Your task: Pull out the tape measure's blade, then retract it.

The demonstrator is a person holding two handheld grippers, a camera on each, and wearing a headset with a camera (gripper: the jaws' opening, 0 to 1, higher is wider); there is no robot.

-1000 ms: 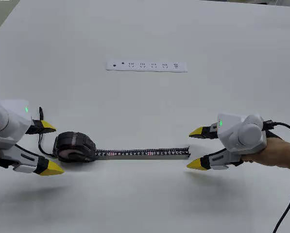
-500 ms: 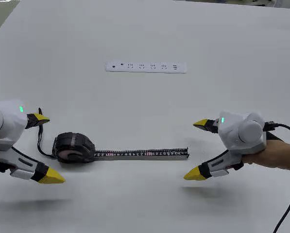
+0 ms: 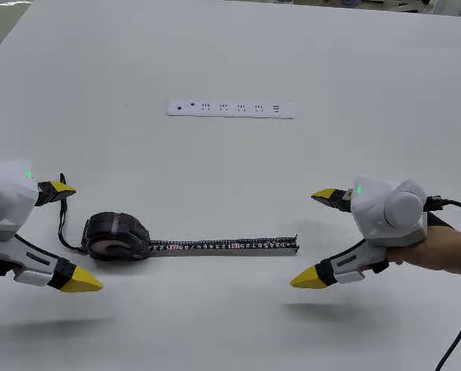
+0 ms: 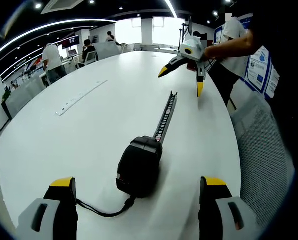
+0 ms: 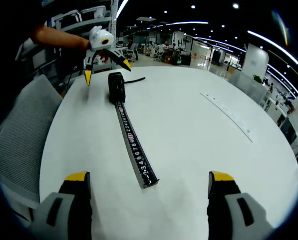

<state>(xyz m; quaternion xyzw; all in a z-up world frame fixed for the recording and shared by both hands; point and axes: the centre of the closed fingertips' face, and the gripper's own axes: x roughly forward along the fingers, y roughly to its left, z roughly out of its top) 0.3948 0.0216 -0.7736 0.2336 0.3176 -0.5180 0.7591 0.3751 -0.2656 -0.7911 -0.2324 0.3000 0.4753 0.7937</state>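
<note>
White desk (image 3: 230, 46), broad and bare-topped; tape measure (image 3: 116, 236) lying on it with its blade (image 3: 222, 246) drawn out.
Left hand-held gripper (image 3: 69, 233): yellow-tipped jaws spread wide, empty, just beside the black tape measure case, not touching it. Right hand-held gripper (image 3: 309, 238): jaws likewise wide apart, empty, facing the blade's free end, near it but clear. Blade lies flat on the desk between the two. Black wrist strap (image 3: 62, 228) trails from the case. White power strip (image 3: 228, 108) farther back, well apart.

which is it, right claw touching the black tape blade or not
Apart. Right gripper view: white table shows either side of the black tape blade, between it and the open right claw.
</note>
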